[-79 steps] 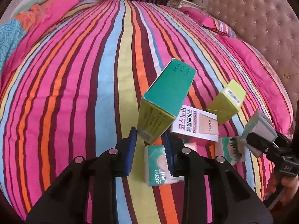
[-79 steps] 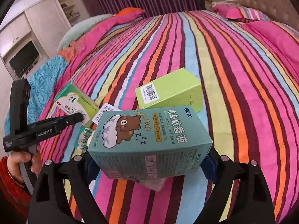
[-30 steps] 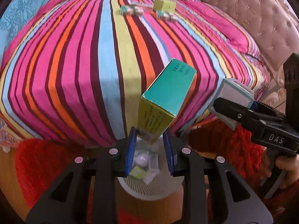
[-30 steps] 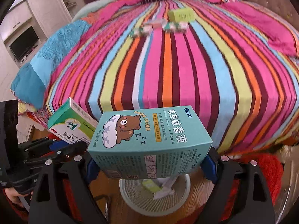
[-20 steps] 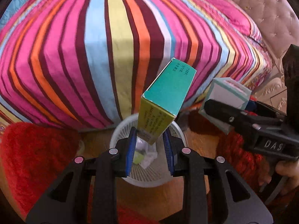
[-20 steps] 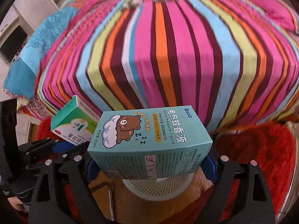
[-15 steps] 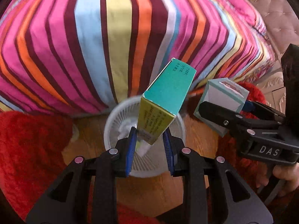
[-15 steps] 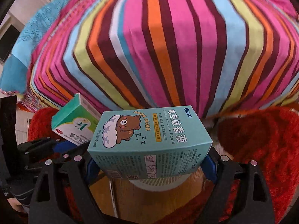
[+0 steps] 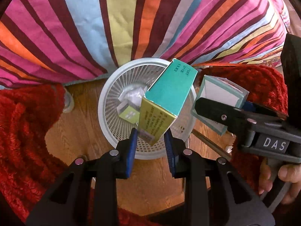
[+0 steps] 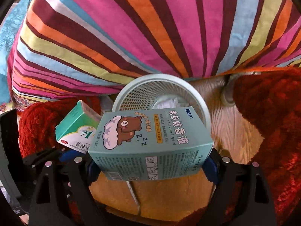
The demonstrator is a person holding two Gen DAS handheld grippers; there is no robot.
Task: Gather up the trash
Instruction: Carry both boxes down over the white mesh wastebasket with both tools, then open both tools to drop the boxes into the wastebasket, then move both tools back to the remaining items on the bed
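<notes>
My left gripper [image 9: 150,145] is shut on a green and yellow box [image 9: 167,99] and holds it tilted over the white mesh wastebasket [image 9: 109,98]. The wastebasket holds crumpled wrappers and a small box. My right gripper [image 10: 150,167] is shut on a teal box with a sleeping bear [image 10: 150,143], just at the near side of the wastebasket rim [image 10: 203,103]. In the left wrist view the right gripper [image 9: 222,113] holds its box [image 9: 220,92] at the basket's right edge. The green box [image 10: 77,128] shows at left in the right wrist view.
The striped bedspread [image 9: 131,18] hangs down right behind the basket. A red shaggy rug [image 9: 22,131] lies on both sides on the wooden floor [image 9: 75,124]. A bed leg [image 10: 228,94] stands right of the basket.
Both grippers have come away from the bed and tilted downward over the wastebasket, each still holding its box. The basket now sits under both boxes.
</notes>
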